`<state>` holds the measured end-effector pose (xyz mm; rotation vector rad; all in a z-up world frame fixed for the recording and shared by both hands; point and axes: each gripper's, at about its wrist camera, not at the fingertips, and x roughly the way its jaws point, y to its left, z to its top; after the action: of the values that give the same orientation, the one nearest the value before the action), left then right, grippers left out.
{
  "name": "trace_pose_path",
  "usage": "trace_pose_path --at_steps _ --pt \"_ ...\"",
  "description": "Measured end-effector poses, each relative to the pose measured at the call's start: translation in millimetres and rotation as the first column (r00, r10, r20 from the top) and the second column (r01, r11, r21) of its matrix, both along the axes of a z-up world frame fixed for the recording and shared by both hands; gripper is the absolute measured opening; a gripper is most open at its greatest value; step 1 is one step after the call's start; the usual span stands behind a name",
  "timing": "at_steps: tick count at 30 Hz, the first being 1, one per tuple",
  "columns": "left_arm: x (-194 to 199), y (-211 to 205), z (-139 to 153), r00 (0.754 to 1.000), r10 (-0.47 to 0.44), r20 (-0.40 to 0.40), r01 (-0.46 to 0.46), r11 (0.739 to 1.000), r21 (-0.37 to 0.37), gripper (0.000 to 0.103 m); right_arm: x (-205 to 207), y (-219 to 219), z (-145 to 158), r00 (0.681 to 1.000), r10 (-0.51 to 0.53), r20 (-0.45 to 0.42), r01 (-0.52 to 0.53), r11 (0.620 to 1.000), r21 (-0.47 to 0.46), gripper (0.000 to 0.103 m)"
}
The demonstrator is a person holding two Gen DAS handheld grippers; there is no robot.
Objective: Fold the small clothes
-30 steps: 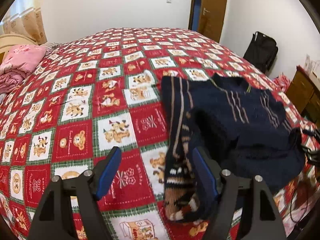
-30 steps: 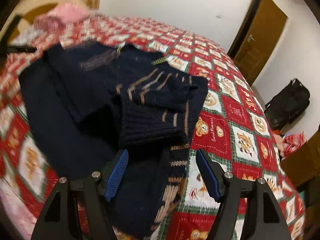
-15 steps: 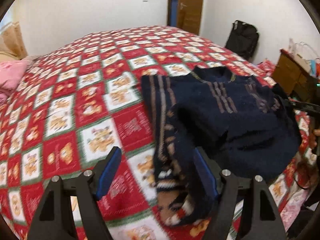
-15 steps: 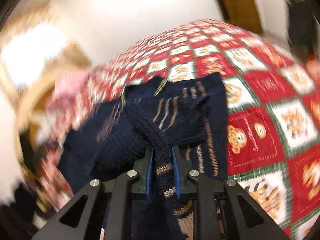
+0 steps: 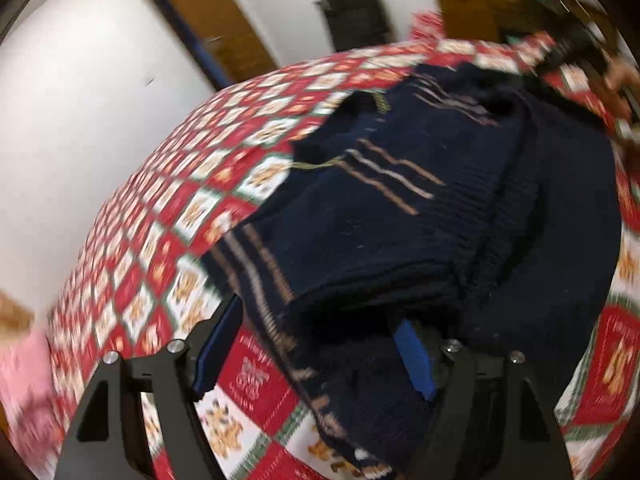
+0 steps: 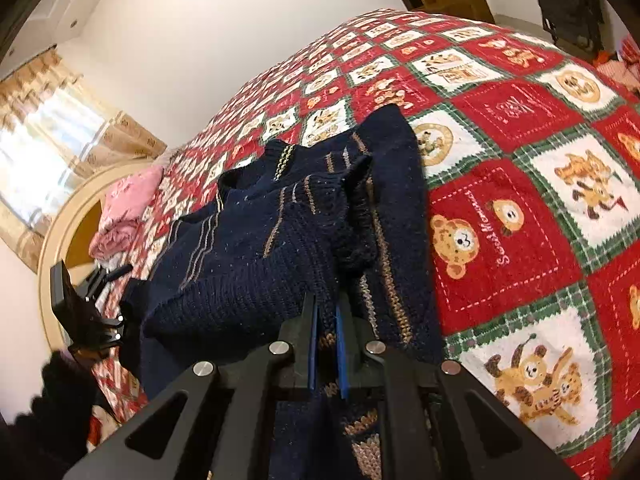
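A navy knit sweater (image 6: 256, 252) with tan stripes lies crumpled and partly folded on the bed, one patterned sleeve apparently draped over its body.

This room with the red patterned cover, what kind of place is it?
Most likely a home bedroom. A bed with a red teddy-bear quilt fills the view, pink bedding lies by a curved headboard, and a curtained window sits behind. A navy sweater is being folded on it.

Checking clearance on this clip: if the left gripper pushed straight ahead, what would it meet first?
The left gripper, open, would likely run straight into the sweater, whose folded edge already drapes between its fingers; depth is blurred.
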<state>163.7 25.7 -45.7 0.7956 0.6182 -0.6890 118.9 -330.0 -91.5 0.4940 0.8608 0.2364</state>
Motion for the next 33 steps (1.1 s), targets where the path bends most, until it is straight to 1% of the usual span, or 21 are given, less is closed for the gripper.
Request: trace_pose_path --at_steps 1,3,5,7,8,9,12,14,15,16,18,19,22,23,25,26,27,28,29,31,33 --pt "2 -6 -3 1.0 -0.019 0.003 0.019 0.999 0.026 0.077 0 0 0 1.0 0.007 0.001 -0.007 1.0 -0.015 0.008" --pt "5 -15 -4 0.999 -0.046 0.003 0.045 0.998 0.044 0.077 -1 1 -1 1.0 0.011 0.003 -0.011 1.0 -0.02 0.008" --pt "9 -19 -3 0.999 -0.052 -0.009 0.052 0.998 0.023 0.077 0 -2 -3 1.0 0.005 -0.005 -0.005 1.0 -0.007 0.008" --pt "14 -19 1 0.998 -0.043 -0.04 0.042 0.999 -0.026 0.075 -1 -5 -4 1.0 -0.009 -0.024 0.009 1.0 0.001 0.01" --pt "15 -19 3 0.998 -0.04 -0.055 0.038 0.998 -0.049 0.067 -1 -7 -5 0.999 -0.017 -0.036 0.017 1.0 0.007 0.01" --pt "15 -19 5 0.996 -0.044 -0.072 0.038 0.997 -0.072 0.055 -1 -9 -5 0.999 -0.019 -0.041 0.019 1.0 0.014 0.011" --pt "11 -21 3 0.991 -0.062 -0.115 0.052 0.995 -0.089 0.032 -6 -12 -2 0.999 -0.012 -0.041 0.012 1.0 -0.011 0.013" --pt "9 -24 -2 0.989 -0.06 -0.133 0.05 0.996 -0.081 0.024 -10 -10 3 0.999 -0.002 -0.034 0.001 0.999 -0.05 0.022" --pt "10 -25 -3 0.987 -0.056 -0.15 0.043 0.995 -0.087 0.022 -11 -8 6 1.0 0.01 -0.027 -0.012 0.997 -0.07 0.032" --pt "12 -25 -3 0.985 -0.043 -0.168 0.026 0.994 -0.103 0.022 -12 -6 8 1.0 0.022 -0.021 -0.023 0.996 -0.083 0.045" --pt "13 -24 -2 0.978 -0.018 -0.21 -0.015 0.988 -0.153 0.022 -12 0 13 0.999 0.042 -0.002 -0.042 0.993 -0.107 0.061" --pt "14 -23 -1 0.972 -0.01 -0.233 -0.033 0.983 -0.178 0.022 -11 3 15 0.999 0.044 0.011 -0.043 0.991 -0.126 0.063" --pt "17 -22 -1 0.962 0.008 -0.274 -0.072 0.972 -0.223 0.022 2 9 17 0.999 0.049 0.021 -0.045 0.986 -0.161 0.063" --pt "18 -22 -1 0.959 0.012 -0.283 -0.08 0.97 -0.23 0.025 7 12 16 0.998 0.052 0.02 -0.047 0.984 -0.174 0.063" --pt "19 -22 -1 0.951 0.012 -0.31 -0.093 0.964 -0.25 0.036 16 20 13 0.997 0.071 0.024 -0.064 0.973 -0.221 0.063" --pt "20 -23 -1 0.948 0.01 -0.318 -0.097 0.961 -0.259 0.047 20 27 10 0.995 0.094 0.02 -0.086 0.963 -0.255 0.062" --pt "20 -23 0 0.945 0.009 -0.326 -0.102 0.957 -0.27 0.057 20 32 9 0.995 0.099 0.014 -0.091 0.953 -0.288 0.054" --pt "21 -22 1 0.942 0.004 -0.336 -0.105 0.953 -0.284 0.062 20 38 8 0.995 0.099 0.002 -0.092 0.934 -0.346 0.04" --pt "21 -22 2 0.937 -0.004 -0.348 -0.108 0.948 -0.3 0.068 19 42 7 0.995 0.095 -0.006 -0.09 0.919 -0.384 0.035" --pt "24 -21 3 0.926 -0.02 -0.377 -0.115 0.935 -0.334 0.073 14 38 7 0.997 0.081 0.004 -0.074 0.921 -0.382 0.018" --pt "27 -25 1 0.927 0.002 -0.376 -0.131 0.94 -0.316 0.075 10 30 6 0.998 0.064 0.01 -0.056 0.934 -0.352 0.01"
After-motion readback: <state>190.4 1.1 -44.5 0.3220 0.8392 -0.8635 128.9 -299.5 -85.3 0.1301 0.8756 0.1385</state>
